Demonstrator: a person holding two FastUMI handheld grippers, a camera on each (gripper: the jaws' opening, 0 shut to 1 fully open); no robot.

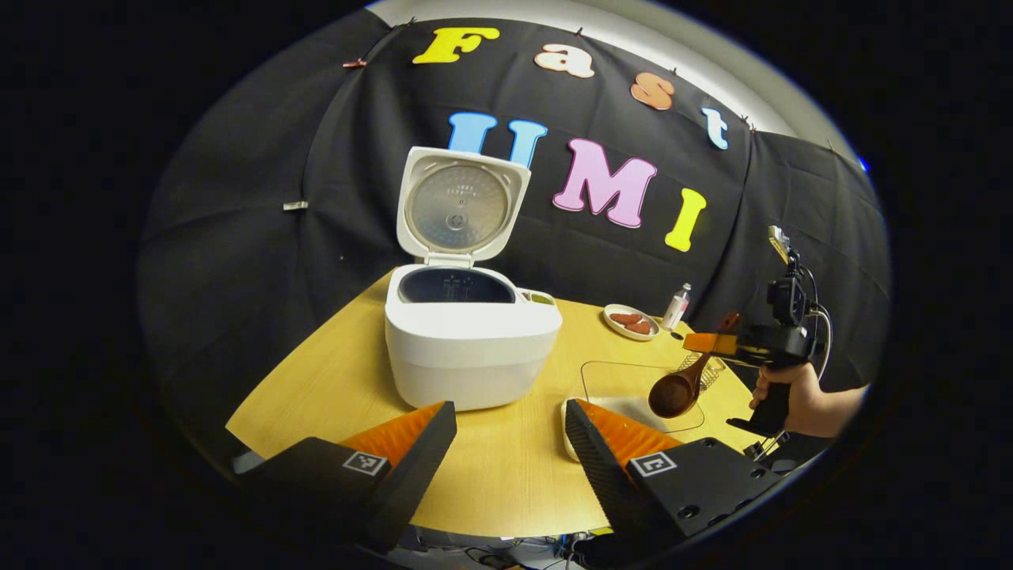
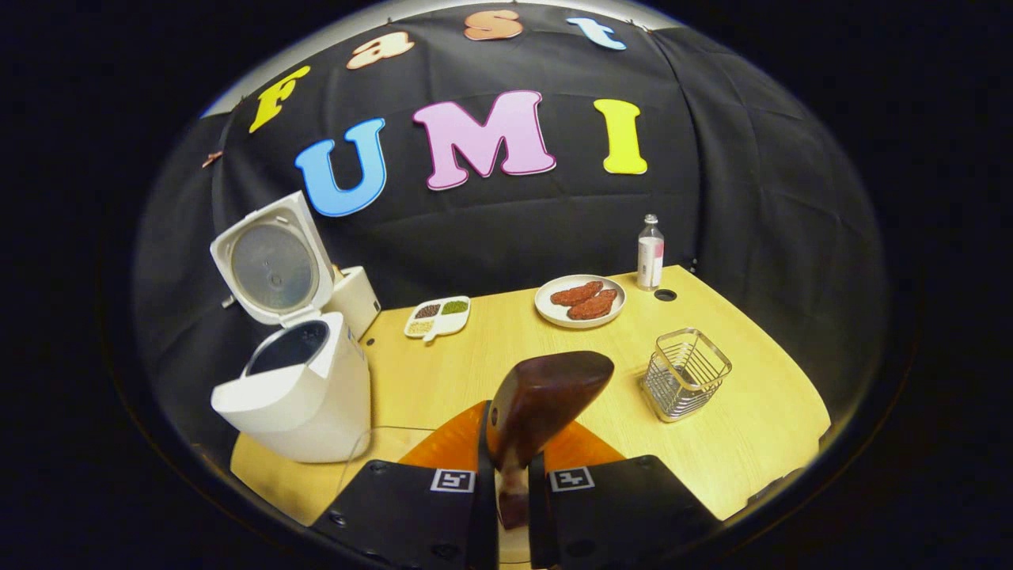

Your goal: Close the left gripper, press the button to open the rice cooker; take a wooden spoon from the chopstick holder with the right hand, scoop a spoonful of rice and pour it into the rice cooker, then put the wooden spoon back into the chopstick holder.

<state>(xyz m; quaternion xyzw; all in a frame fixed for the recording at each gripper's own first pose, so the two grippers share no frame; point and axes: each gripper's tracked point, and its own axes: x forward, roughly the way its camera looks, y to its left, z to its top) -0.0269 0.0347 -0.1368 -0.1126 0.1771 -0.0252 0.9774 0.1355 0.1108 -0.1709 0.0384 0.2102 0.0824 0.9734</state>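
The white rice cooker (image 1: 467,348) stands open on the wooden table, its lid (image 1: 459,204) upright and the dark inner pot showing. My left gripper (image 1: 510,416) is open in front of the cooker, holding nothing. My right gripper (image 2: 512,467) is shut on the handle of the wooden spoon (image 2: 550,396). In the left gripper view that gripper (image 1: 716,342) is at the right, held by a hand. The spoon's bowl (image 1: 674,393) hangs over a clear container (image 1: 609,372) with a pale layer inside. I see no rice in the spoon. The wire chopstick holder (image 2: 685,374) stands empty to the right.
A plate of reddish pieces (image 2: 580,301) and a small bottle (image 2: 650,253) sit at the back of the table. A divided dish of beans (image 2: 438,317) lies behind the cooker (image 2: 293,388). The black cloth wall closes the back and sides.
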